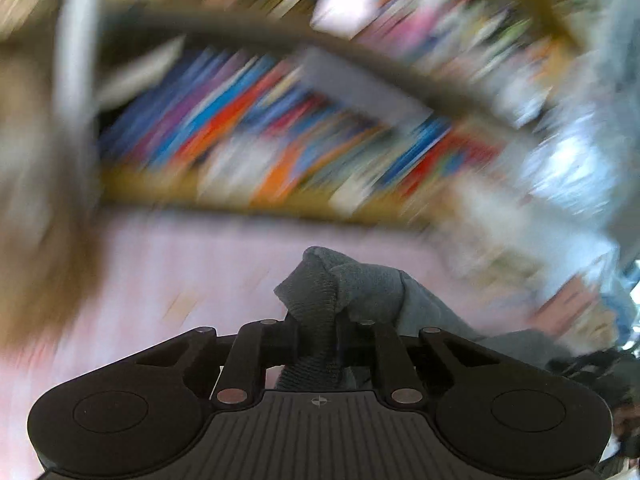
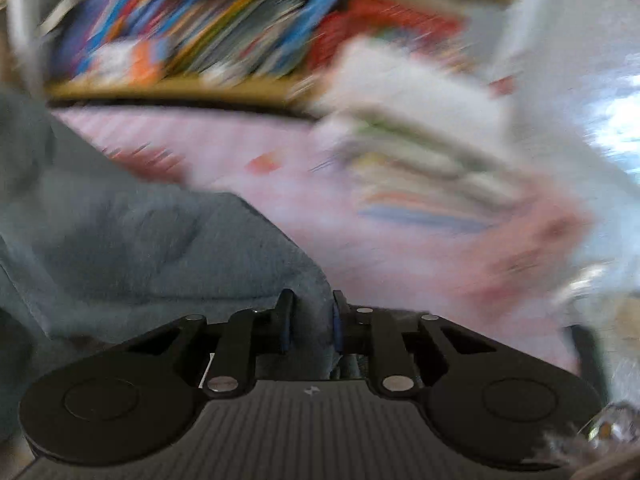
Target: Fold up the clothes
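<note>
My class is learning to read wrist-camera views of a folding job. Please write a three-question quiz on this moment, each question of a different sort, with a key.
1. True or false: the left tool is closed on a ribbed edge of the grey garment.
2. What lies under the garment: A) a pink surface, B) a bare wooden floor, C) a green mat?
3. Fill in: behind the pink surface stands a shelf of colourful ____.

Key: 1 true; 2 A; 3 books. The right tool also pinches the garment.
</note>
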Action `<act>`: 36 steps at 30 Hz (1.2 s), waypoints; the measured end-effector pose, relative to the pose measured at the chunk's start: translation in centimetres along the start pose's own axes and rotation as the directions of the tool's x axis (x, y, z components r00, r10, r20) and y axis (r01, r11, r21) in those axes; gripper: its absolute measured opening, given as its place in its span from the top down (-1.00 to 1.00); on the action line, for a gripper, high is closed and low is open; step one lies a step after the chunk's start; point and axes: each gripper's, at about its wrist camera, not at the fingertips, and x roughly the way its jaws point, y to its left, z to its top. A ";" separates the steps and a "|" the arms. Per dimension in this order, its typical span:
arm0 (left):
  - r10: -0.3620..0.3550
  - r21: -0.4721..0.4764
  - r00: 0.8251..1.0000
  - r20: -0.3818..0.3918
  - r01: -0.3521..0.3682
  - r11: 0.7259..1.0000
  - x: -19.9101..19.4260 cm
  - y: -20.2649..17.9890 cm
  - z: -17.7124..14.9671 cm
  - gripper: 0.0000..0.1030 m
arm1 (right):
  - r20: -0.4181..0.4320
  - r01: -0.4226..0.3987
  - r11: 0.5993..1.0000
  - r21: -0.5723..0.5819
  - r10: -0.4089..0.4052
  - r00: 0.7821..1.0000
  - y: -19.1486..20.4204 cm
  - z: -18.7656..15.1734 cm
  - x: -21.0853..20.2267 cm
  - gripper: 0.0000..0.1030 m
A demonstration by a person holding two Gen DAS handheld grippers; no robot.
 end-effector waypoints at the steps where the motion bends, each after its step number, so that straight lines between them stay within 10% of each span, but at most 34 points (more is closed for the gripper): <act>1: -0.038 0.047 0.997 0.065 0.035 0.998 -0.8 -2.2 2.0 0.74 | 0.038 0.052 0.999 0.017 -0.052 0.998 -1.3 0.6 -0.8 0.67; 4: -0.154 0.157 0.955 0.253 0.117 0.981 -4.1 -7.3 7.1 0.75 | 0.215 0.170 0.980 0.104 -0.189 0.958 -5.1 3.9 -5.6 0.67; 7: -0.275 0.212 0.876 0.397 0.204 0.956 -8.6 -8.8 9.8 0.74 | 0.427 0.252 0.952 0.173 -0.303 0.852 -7.2 6.5 -12.2 0.67; 11: -0.361 0.292 0.817 0.449 0.248 0.924 -12.1 -6.5 8.4 0.67 | 0.614 0.257 0.954 0.156 -0.297 0.731 -7.6 6.0 -19.8 0.65; 13: -0.358 0.296 0.837 0.414 0.249 0.922 -12.2 -3.7 5.8 0.64 | 0.610 0.210 0.974 0.086 -0.218 0.762 -6.7 4.2 -20.9 0.64; 18: -0.073 0.164 0.992 0.103 0.055 0.985 -8.7 5.2 -5.4 0.52 | 0.349 -0.033 0.996 -0.085 0.060 0.935 -0.6 -2.6 -16.1 0.63; 20: 0.064 0.104 0.996 -0.068 -0.057 0.993 -6.2 8.7 -10.2 0.51 | 0.190 -0.127 0.981 -0.150 0.154 0.970 3.8 -5.3 -12.4 0.63; 23: 0.164 0.050 0.959 -0.232 -0.157 0.986 -4.4 12.7 -14.7 0.51 | -0.001 -0.205 0.932 -0.298 0.215 0.977 10.5 -7.9 -8.2 0.64; 29: 0.194 0.022 0.975 -0.108 -0.193 0.981 -5.4 14.0 -12.2 0.52 | -0.016 -0.172 0.909 -0.380 0.180 0.984 12.9 -5.2 -5.7 0.64; 33: 0.198 0.088 0.978 0.070 -0.204 0.975 -6.6 12.6 -8.1 0.52 | 0.226 0.027 0.921 -0.388 0.067 0.972 12.6 1.4 -6.4 0.64; 36: 0.160 0.157 0.963 0.215 -0.196 0.968 -9.3 11.5 -6.4 0.47 | 0.451 0.155 0.934 -0.321 0.007 0.892 12.6 2.1 -10.1 0.64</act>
